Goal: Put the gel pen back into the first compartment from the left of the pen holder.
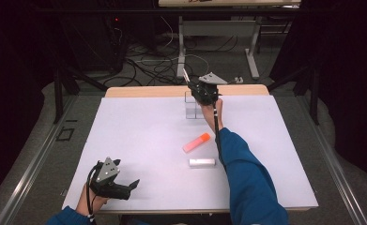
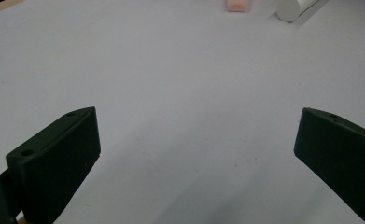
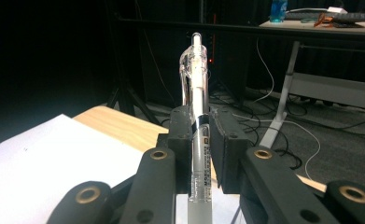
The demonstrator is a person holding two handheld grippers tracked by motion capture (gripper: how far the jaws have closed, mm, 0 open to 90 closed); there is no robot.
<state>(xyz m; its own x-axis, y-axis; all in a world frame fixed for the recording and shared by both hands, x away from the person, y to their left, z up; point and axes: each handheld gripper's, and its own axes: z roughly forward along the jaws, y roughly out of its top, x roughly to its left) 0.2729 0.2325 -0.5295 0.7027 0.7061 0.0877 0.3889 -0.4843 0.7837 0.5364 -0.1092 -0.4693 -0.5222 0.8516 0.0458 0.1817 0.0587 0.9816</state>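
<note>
Pen clamped upright in right hand-held gripper; left hand-held gripper gapes wide, empty.

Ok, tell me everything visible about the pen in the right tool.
The pen is a clear plastic click pen with a see-through clip and push button at its top end, a pale inner tube, and a printed label with a dark band on the barrel. It stands roughly upright, button end up, clamped between the black pads of the right tool, lifted over the table's far edge above a clear holder. Its tip is hidden below the tool.
</note>
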